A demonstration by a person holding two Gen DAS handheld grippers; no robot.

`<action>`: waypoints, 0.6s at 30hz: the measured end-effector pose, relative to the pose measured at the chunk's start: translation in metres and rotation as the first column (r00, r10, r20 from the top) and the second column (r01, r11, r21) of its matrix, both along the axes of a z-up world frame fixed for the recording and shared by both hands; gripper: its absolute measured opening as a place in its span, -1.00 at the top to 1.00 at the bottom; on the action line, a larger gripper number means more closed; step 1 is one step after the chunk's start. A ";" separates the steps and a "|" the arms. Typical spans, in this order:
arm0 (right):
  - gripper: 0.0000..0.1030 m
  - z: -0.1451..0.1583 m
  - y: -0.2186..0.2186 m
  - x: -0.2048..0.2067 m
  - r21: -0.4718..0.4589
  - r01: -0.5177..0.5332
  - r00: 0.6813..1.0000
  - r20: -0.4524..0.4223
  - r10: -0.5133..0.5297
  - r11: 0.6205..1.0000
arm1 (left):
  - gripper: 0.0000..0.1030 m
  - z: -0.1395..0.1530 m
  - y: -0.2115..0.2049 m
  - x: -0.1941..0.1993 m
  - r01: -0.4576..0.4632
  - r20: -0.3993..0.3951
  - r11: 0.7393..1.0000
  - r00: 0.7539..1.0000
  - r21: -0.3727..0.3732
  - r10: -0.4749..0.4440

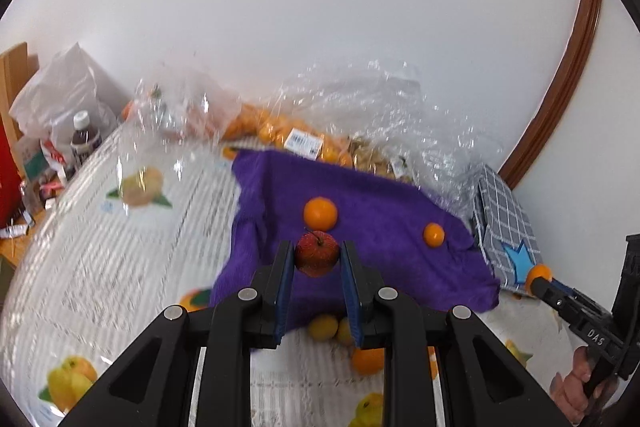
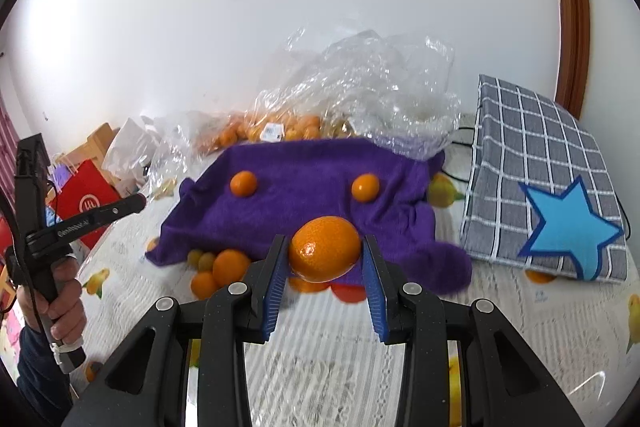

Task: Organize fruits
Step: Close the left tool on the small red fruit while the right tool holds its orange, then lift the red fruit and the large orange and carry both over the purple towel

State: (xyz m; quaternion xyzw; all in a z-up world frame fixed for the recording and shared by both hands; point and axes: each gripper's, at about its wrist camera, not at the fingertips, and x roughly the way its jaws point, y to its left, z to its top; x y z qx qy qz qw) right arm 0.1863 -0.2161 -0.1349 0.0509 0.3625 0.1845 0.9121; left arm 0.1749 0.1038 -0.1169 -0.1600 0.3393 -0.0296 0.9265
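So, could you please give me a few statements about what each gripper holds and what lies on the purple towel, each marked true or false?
1. The left gripper is shut on a red apple. True.
2. The right gripper is open and holds nothing. False: it is shut on a large orange.
3. Two small oranges lie on the purple towel. True.
4. The checked bag bears a red star. False: its star is blue.
5. The purple towel is bare of fruit. False: the two small oranges sit on it.
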 end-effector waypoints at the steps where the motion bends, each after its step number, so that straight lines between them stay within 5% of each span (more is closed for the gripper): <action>1: 0.29 0.003 0.000 0.003 -0.003 0.005 1.000 0.003 -0.005 1.000 | 0.56 0.006 0.001 0.004 -0.005 0.004 1.000 1.000 0.008 0.005; 10: 0.29 0.023 0.000 0.030 0.007 0.040 0.999 0.025 -0.040 0.999 | 0.56 0.038 0.006 0.030 -0.007 0.039 0.999 0.999 0.033 0.006; 18: 0.29 0.021 0.003 0.053 0.014 0.050 0.999 0.008 -0.051 0.999 | 0.56 0.019 0.001 0.051 0.010 0.003 1.000 1.000 0.024 -0.010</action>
